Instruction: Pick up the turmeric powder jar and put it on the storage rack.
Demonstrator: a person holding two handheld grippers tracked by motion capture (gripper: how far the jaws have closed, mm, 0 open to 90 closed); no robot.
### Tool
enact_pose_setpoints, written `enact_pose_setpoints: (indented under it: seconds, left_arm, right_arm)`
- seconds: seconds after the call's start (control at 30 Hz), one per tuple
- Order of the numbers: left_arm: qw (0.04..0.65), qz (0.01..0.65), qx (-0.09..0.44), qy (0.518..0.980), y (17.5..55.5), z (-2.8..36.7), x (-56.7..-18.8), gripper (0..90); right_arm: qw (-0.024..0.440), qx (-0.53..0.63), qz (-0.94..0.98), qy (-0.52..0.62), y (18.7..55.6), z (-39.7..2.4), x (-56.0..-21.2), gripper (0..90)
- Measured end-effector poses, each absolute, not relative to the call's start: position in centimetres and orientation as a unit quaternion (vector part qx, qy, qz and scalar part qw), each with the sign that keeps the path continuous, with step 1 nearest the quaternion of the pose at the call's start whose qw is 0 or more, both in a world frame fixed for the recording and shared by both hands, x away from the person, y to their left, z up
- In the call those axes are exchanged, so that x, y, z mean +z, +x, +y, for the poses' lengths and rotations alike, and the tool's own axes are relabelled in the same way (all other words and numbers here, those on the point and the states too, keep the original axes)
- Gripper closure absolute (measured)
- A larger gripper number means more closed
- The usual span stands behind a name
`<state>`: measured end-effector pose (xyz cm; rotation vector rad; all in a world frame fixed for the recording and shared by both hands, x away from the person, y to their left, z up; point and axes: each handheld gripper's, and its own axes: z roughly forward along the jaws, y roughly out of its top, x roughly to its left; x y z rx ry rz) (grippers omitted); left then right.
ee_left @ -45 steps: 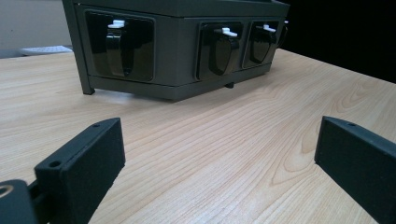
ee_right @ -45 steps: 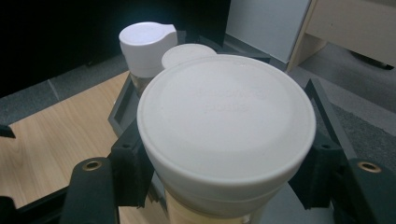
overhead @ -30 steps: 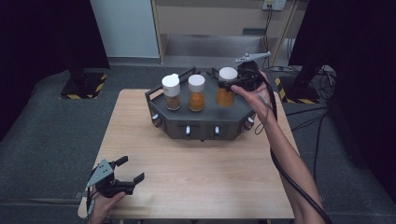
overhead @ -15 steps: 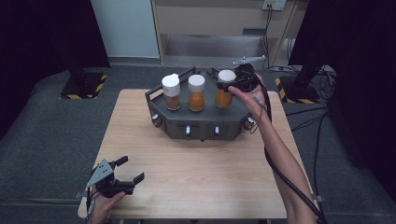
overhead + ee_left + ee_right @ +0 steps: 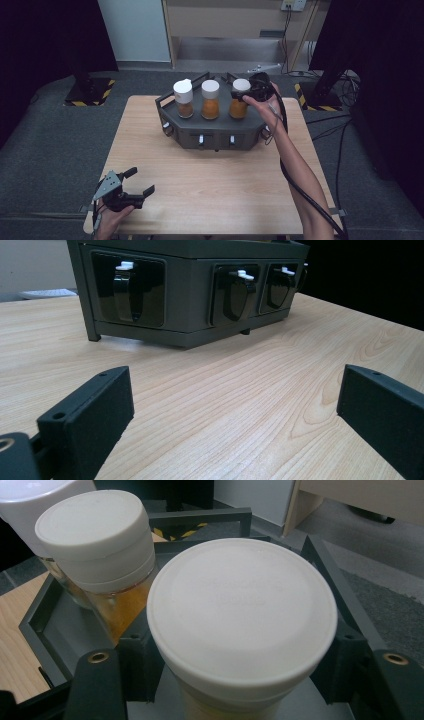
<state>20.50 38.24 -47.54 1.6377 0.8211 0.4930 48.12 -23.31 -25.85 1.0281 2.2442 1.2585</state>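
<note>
High view: wooden table (image 5: 220,180), dark rack (image 5: 212,131), my right claw (image 5: 250,92) clamped on rightmost jar (image 5: 239,105), has sunk slightly so jar seats in its slot, release next; left claw (image 5: 134,184) apart, idle.

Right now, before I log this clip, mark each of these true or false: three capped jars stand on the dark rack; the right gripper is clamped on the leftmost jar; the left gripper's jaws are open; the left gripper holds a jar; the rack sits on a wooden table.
1. Three capped jars stand on the dark rack. True.
2. The right gripper is clamped on the leftmost jar. False: it grips the rightmost jar just under its white cap.
3. The left gripper has open jaws. True.
4. The left gripper holds a jar. False: nothing is between its jaws.
5. The rack sits on a wooden table. True.
</note>
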Motion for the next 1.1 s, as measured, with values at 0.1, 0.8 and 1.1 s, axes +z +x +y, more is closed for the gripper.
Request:
enact_pose_setpoints:
  seconds: [0.1, 0.8, 1.1]
  left_arm:
    - [0.583, 0.351, 0.211, 0.702, 20.5, 38.2, -47.5, 0.7]
    - [0.581, 0.349, 0.211, 0.704, 20.5, 38.2, -47.5, 0.7]
    - [0.581, 0.348, 0.212, 0.704, 20.5, 38.1, -47.4, 0.7]
  right_arm:
    - [0.183, 0.446, 0.796, 0.366, 48.2, -23.3, -26.0, 33.4]
    - [0.195, 0.462, 0.787, 0.359, 47.9, -23.6, -27.0, 22.3]
    - [0.213, 0.490, 0.768, 0.352, 46.9, -24.9, -24.8, 7.0]
